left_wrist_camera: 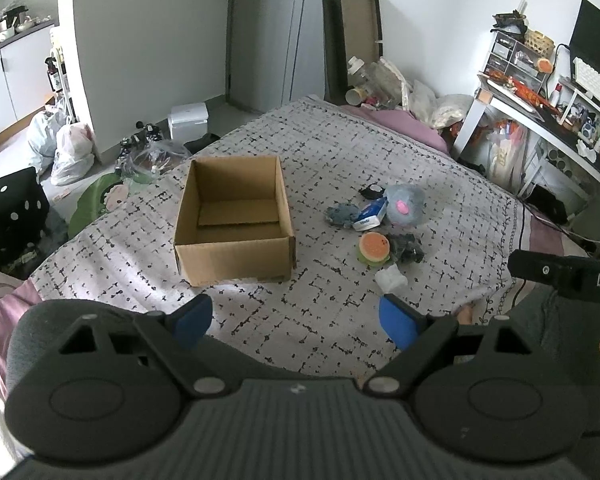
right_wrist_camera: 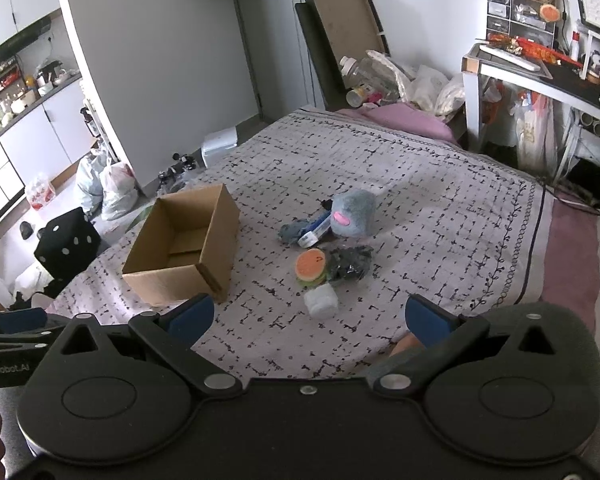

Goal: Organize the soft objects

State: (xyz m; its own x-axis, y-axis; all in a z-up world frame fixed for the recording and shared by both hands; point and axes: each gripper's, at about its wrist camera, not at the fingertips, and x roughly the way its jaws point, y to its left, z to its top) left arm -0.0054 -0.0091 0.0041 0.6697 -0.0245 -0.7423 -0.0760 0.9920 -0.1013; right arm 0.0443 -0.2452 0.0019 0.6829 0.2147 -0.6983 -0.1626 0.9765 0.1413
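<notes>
Hovering over a patterned bedspread (left_wrist_camera: 340, 152), both grippers hold nothing; one cardboard box (left_wrist_camera: 232, 216) and a heap of soft things lie ahead.

Left gripper (left_wrist_camera: 296, 316): blue pads spread wide, only cloth between them. Right gripper (right_wrist_camera: 308, 316): jaws likewise apart, empty. Box: one, brown corrugated card, rectangular, open-topped, nothing inside but a loose card flap on its floor. Heap, to the right of the box and apart from it: one fuzzy grey-blue plush (left_wrist_camera: 406, 204) with a pink patch, rounded; one round burger-shaped squishy (left_wrist_camera: 374, 249), orange top, green rim; one white foam-like block (left_wrist_camera: 391, 278), nearest the grippers; two crumpled dark cloths (left_wrist_camera: 408, 249); one blue-white packet (left_wrist_camera: 370, 214), boxy.
</notes>
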